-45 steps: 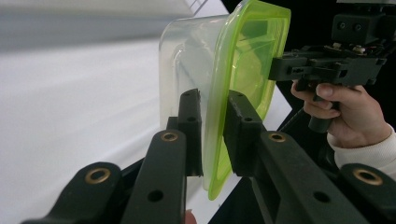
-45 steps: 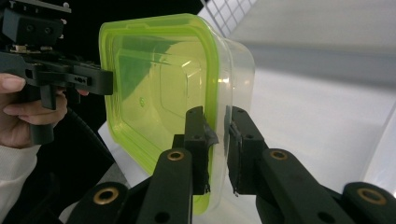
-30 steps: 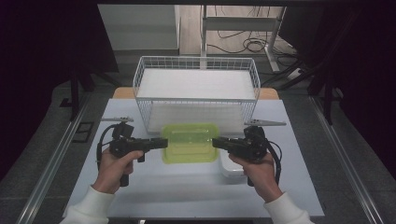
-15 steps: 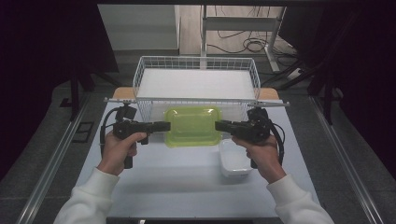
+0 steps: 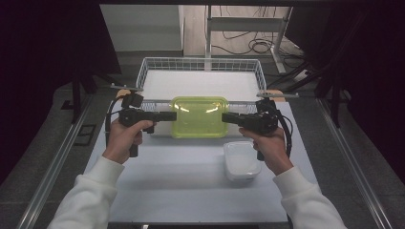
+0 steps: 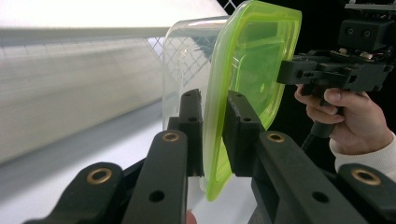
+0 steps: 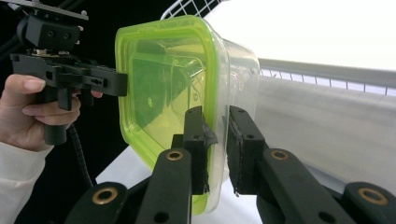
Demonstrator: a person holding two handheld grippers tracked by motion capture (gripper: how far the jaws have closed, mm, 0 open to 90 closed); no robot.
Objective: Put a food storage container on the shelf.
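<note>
A clear container with a lime-green lid [image 5: 198, 116] hangs in the air between my two grippers, just in front of the wire basket. My left gripper [image 5: 173, 116] is shut on the lid's left rim, and my right gripper [image 5: 224, 117] is shut on its right rim. In the left gripper view the container [image 6: 252, 60] stands on edge, its green rim pinched between the jaws of my left gripper [image 6: 214, 100]. In the right gripper view the jaws of my right gripper [image 7: 217, 116] clamp the rim of the container [image 7: 173, 79], with the other gripper [image 7: 109, 79] on its far side.
A white wire basket [image 5: 200, 64] with a white floor stands at the back of the table [image 5: 181, 191], its front wall right behind the held container. A small clear tub [image 5: 242, 160] sits on the table under my right hand.
Both grippers have carried the green-lidded container up off the table and away from me, toward the basket's front wall. The grip on both rims has stayed the same.
</note>
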